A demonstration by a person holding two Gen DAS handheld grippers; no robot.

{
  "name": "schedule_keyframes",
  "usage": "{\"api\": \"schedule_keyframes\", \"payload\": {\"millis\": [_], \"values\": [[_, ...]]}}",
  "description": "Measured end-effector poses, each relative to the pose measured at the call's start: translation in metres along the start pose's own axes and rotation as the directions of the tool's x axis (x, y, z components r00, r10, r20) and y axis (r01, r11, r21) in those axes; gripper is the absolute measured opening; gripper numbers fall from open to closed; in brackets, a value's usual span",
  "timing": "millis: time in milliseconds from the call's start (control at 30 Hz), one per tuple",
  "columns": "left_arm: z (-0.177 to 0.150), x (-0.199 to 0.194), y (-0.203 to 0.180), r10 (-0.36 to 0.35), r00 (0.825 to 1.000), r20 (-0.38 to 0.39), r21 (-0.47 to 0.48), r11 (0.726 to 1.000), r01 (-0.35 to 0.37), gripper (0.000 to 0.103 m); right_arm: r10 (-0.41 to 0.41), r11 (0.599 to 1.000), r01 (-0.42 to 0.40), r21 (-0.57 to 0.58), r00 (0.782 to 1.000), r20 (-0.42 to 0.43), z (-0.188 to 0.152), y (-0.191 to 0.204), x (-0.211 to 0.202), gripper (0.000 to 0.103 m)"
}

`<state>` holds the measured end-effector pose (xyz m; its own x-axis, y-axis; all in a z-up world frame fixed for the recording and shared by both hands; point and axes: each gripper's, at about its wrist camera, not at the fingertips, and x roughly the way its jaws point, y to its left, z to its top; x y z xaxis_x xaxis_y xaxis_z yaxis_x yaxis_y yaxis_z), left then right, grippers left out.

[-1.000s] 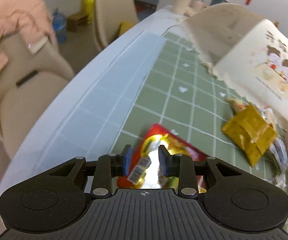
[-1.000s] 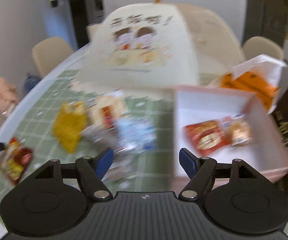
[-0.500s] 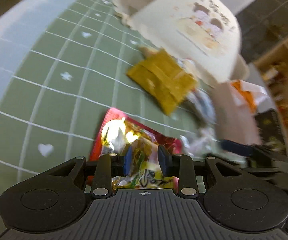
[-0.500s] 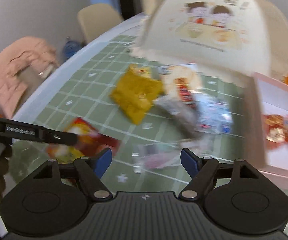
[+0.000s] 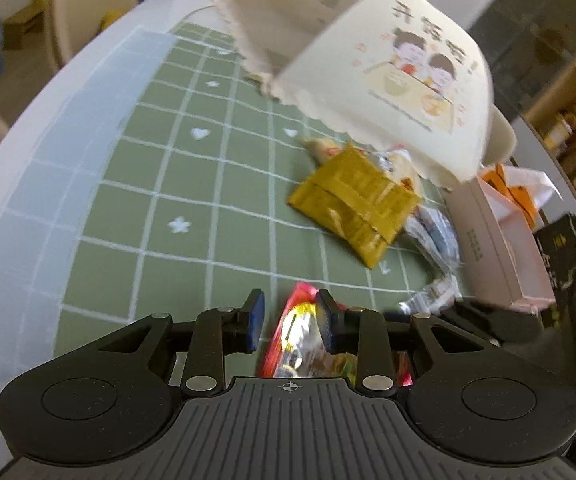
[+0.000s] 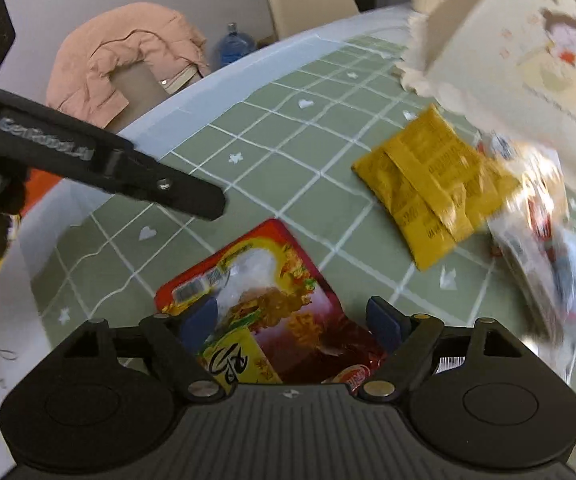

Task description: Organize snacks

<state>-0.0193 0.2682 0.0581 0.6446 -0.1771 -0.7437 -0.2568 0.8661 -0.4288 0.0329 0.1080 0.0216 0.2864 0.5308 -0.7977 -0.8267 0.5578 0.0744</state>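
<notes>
A red snack packet (image 6: 272, 280) lies flat on the green grid mat (image 6: 319, 152). My right gripper (image 6: 291, 318) hangs just over its near half, open wide, one finger on each side of it. My left gripper (image 5: 291, 320) is narrowly open; the same red packet (image 5: 295, 340) shows below the gap, with neither pad pressing it. In the right wrist view the left gripper's finger (image 6: 192, 196) hovers above the packet's far corner, apart from it. A yellow packet (image 5: 351, 204) lies further along the mat.
A cream food cover (image 5: 367, 60) with a cartoon print stands behind the yellow packet. Several clear-wrapped snacks (image 5: 435, 232) lie beside a pink box (image 5: 499, 240) at the right. A chair with a pink jacket (image 6: 128, 60) stands past the table's left edge.
My right gripper has swung left from the pink box, come down over the red packet and opened a little wider. The left gripper has turned and lifted slightly; its opening is unchanged.
</notes>
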Motion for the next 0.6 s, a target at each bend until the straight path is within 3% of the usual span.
{"api": "schedule_keyframes", "payload": {"millis": [133, 267, 367, 500, 600], "values": [[0.006, 0.017, -0.024, -0.024, 0.999, -0.022, 0.059, 0.998, 0.025, 0.032, -0.049, 0.998, 0.049, 0.036, 0.999, -0.002, -0.037, 0.000, -0.023, 0.075], [0.009, 0.033, -0.067, -0.050, 0.997, -0.051, 0.224, 0.973, 0.060, 0.032, -0.130, 0.984, 0.130, 0.124, 0.992, -0.007, -0.075, -0.014, -0.051, 0.074], [0.009, 0.050, -0.109, -0.056, 0.995, -0.085, 0.384, 0.919, 0.085, 0.032, -0.181, 0.959, 0.178, 0.219, 0.983, -0.009, -0.097, -0.031, -0.069, 0.074], [0.004, 0.080, -0.165, -0.021, 0.993, -0.114, 0.590, 0.803, 0.085, 0.033, -0.232, 0.929, 0.230, 0.290, 0.972, -0.030, -0.114, -0.044, -0.085, 0.074], [-0.002, 0.103, -0.190, 0.016, 0.990, -0.139, 0.676, 0.732, 0.083, 0.033, -0.242, 0.903, 0.237, 0.358, 0.970, -0.029, -0.127, -0.054, -0.098, 0.074]]}}
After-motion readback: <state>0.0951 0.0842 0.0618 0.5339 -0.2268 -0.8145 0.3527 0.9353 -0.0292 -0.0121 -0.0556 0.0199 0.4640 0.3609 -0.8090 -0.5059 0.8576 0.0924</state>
